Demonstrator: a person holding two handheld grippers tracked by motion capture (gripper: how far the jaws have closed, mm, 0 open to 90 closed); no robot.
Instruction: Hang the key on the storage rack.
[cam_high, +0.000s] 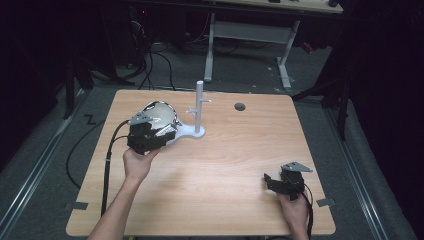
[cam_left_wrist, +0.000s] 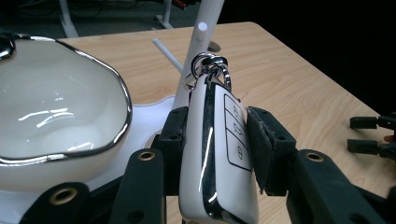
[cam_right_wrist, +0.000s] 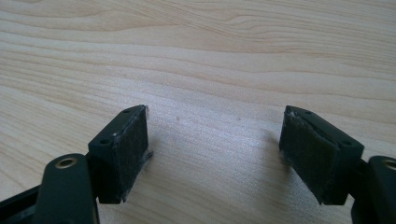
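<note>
The left tool (cam_left_wrist: 219, 154) clamps a white car key fob (cam_left_wrist: 219, 163) between its pads, ring end up, the silver key ring (cam_left_wrist: 208, 65) just in front of the white stand's post (cam_left_wrist: 198, 51). Beside it sits the stand's cream dish (cam_left_wrist: 56, 112) with its silver rim. The pickup looks done; what seems left is hanging the ring on one of the post's pegs (cam_high: 192, 110) or laying the fob in the dish. The right tool (cam_right_wrist: 215, 154) rests wide open and empty over bare desk (cam_right_wrist: 210, 56), well apart from the stand.
</note>
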